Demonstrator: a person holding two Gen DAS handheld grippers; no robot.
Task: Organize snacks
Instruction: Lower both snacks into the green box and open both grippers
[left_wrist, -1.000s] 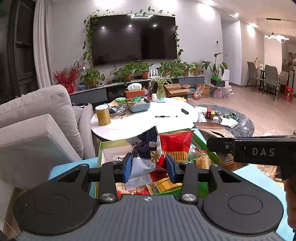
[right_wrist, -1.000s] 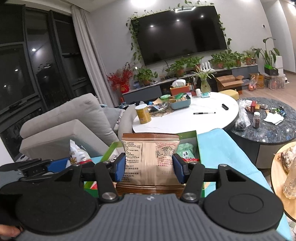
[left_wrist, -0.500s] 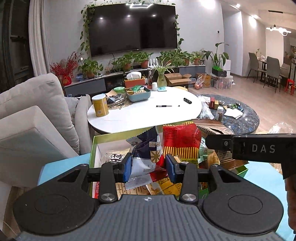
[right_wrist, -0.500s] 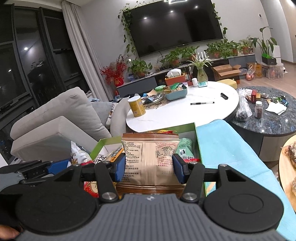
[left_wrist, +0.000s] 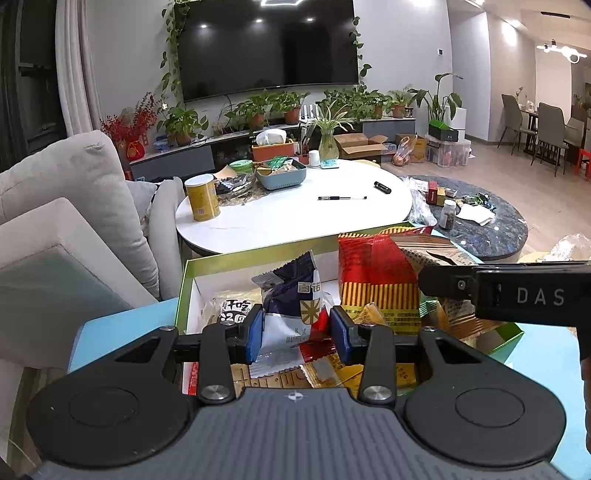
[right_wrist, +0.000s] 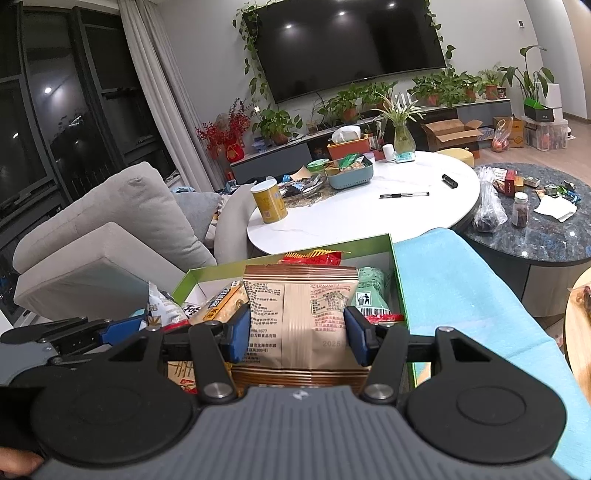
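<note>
Two snack bags are in your grip, one in each tool. Your left gripper (left_wrist: 297, 334) is clamped on the dark blue and white bag (left_wrist: 291, 299). Your right gripper (right_wrist: 295, 338) is clamped wide on the tan bag (right_wrist: 301, 314). Both bags hang just over the green box (left_wrist: 258, 254), which sits on the blue cloth (right_wrist: 458, 280).

What changed: a second ago the box sat lower in each view and looked smaller. Now it fills more of the view, and you can see more of the white floor inside it. Both tools have come closer to the box and a bit lower. The grip on each bag looks the same as before. I think that means you are bringing both bags to the box to put them in, and the drop is not yet done.

Counting from the left view: one red and yellow striped bag (left_wrist: 376, 273) stands in the box at 1 o'clock from the blue bag. One pack with black letters (left_wrist: 236, 308) lies at 9 o'clock from it. More packs lie under your tool, too jumbled to count.

Farther out at 12 o'clock is one white table (left_wrist: 295, 221), with one yellow can (left_wrist: 201, 197) and one pen (left_wrist: 341, 198) on it.
</note>
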